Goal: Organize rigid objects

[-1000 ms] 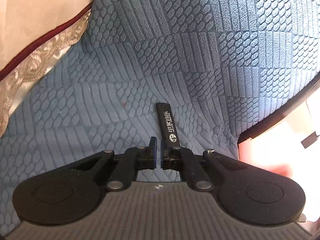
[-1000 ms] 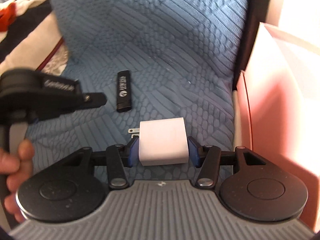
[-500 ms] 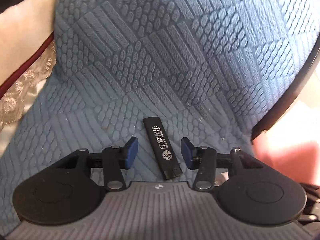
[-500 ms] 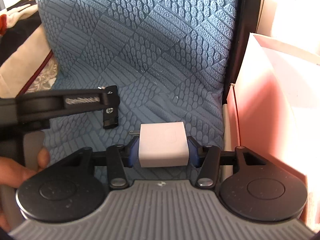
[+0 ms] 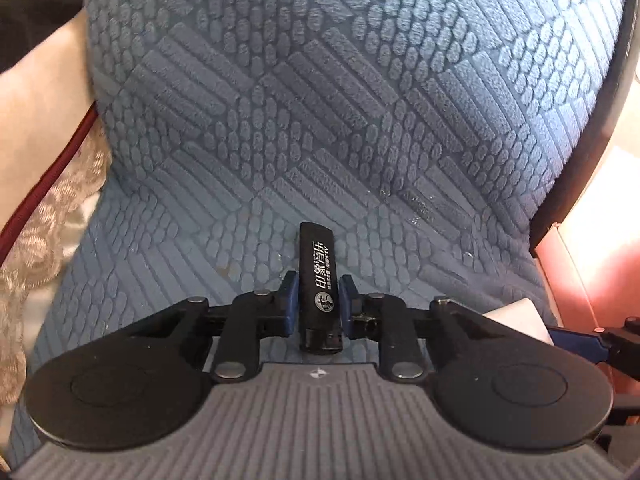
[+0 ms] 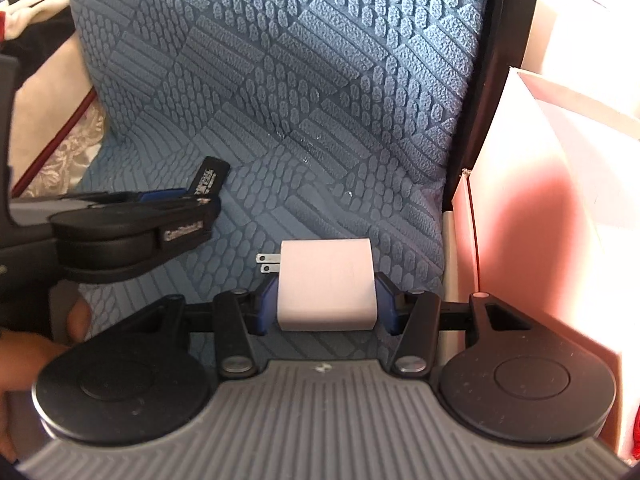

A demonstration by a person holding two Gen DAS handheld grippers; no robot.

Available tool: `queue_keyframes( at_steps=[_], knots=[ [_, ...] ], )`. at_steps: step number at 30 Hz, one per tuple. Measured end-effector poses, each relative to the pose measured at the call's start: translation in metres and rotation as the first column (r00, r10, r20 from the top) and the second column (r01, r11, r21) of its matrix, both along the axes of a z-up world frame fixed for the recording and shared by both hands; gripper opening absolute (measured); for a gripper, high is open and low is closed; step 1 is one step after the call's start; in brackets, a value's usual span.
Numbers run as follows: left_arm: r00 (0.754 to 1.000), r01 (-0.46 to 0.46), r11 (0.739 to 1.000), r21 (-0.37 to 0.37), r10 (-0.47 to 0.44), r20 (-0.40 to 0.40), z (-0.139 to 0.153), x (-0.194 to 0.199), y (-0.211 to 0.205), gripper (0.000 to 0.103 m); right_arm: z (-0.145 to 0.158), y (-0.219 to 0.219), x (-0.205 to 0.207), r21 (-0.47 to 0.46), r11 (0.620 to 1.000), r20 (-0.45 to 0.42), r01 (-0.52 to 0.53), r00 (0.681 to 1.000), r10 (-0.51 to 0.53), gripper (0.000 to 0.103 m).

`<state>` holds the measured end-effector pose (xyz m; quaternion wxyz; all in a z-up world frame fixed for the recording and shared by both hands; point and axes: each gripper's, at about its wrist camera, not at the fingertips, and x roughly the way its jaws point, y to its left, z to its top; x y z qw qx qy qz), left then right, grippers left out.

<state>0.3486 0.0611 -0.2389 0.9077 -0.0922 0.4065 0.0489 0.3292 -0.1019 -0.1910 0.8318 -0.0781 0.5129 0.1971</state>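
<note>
A black lighter with white lettering stands between the blue pads of my left gripper, whose jaws are closing; both pads touch its sides. In the right wrist view the lighter sticks out tilted from the left gripper, over the blue cushion. My right gripper is shut on a white charger plug, its two metal prongs pointing left. The charger's corner shows at the right edge of the left wrist view.
A pink and white box stands right of the cushion, behind a black frame edge. Cream cloth with lace and dark red piping lies at the left. A person's hand holds the left gripper.
The left gripper went from shut beside the lighter to open around it, rolled to line up with it, and has closed onto its sides. The right gripper kept hold of the charger.
</note>
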Motion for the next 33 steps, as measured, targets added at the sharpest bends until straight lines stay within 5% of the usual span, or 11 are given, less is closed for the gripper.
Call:
queue_keyframes(
  at_steps=[16, 33],
  knots=[
    [0.996, -0.081, 0.975, -0.207, 0.07, -0.06, 0.003, -0.039, 0.027, 0.024, 0.019, -0.01, -0.018, 0.03, 0.999, -0.004, -0.012, 1.0, 0.012, 0.053],
    [0.998, -0.052, 0.953, -0.299, 0.043, -0.036, 0.036, -0.127, 0.035, 0.024, 0.05, -0.034, -0.071, 0.055, 0.998, 0.008, 0.003, 1.0, -0.004, 0.053]
  ],
)
